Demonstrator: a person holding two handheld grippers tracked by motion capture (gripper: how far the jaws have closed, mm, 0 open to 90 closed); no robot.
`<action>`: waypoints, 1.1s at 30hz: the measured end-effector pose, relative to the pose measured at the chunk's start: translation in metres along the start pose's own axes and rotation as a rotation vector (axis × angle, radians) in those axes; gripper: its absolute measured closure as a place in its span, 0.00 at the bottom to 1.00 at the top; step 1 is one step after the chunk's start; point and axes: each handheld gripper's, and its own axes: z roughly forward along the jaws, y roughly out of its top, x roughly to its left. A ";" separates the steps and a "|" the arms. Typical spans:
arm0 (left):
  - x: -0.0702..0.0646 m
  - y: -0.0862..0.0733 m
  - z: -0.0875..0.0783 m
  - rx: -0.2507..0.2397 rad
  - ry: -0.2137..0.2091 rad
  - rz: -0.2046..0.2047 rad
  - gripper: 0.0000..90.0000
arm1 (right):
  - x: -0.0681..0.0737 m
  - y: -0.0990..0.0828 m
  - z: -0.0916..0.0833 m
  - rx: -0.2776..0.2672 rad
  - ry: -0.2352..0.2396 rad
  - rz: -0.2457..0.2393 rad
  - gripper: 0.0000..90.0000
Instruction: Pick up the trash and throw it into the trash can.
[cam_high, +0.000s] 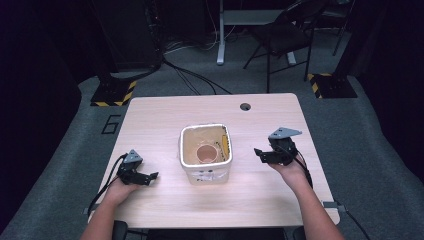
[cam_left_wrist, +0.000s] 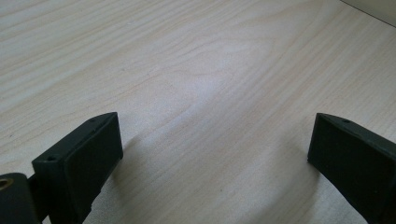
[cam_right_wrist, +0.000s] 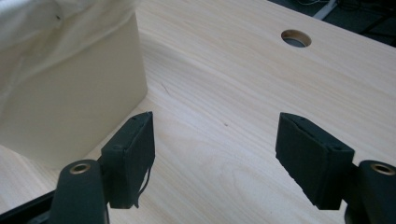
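A lab or studio: dark walls, grey carpet, hazard-striped stand bases (cam_high: 114, 94) at eleven o'clock, a folding chair (cam_high: 287, 35) at one, floor cables (cam_high: 192, 77).

Left gripper (cam_high: 150, 176): black body, grey three-cornered plate on top at 12 o'clock, black cable trailing off toward 7 o'clock along the bare, sleeveless forearm. Right gripper (cam_high: 258, 153): same black build, grey three-cornered plate at its 1 o'clock, black cable looping back toward 5 o'clock beside the wrist. In the gripper views each jaw is a matte black wedge-shaped block with a small screw hole near its upper edge; the right gripper's arms show brass-coloured round inserts, and one sits at the left gripper's 8 o'clock corner.
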 end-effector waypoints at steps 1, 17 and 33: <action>0.000 0.000 0.000 0.000 0.000 0.000 0.03 | 0.000 -0.003 0.001 0.001 -0.001 0.006 0.31; 0.000 0.000 0.000 0.000 0.000 0.000 0.03 | -0.001 -0.037 0.024 0.057 -0.018 0.048 0.30; 0.000 0.000 0.000 -0.003 0.000 -0.003 0.03 | -0.016 -0.061 0.032 0.098 -0.080 0.121 0.24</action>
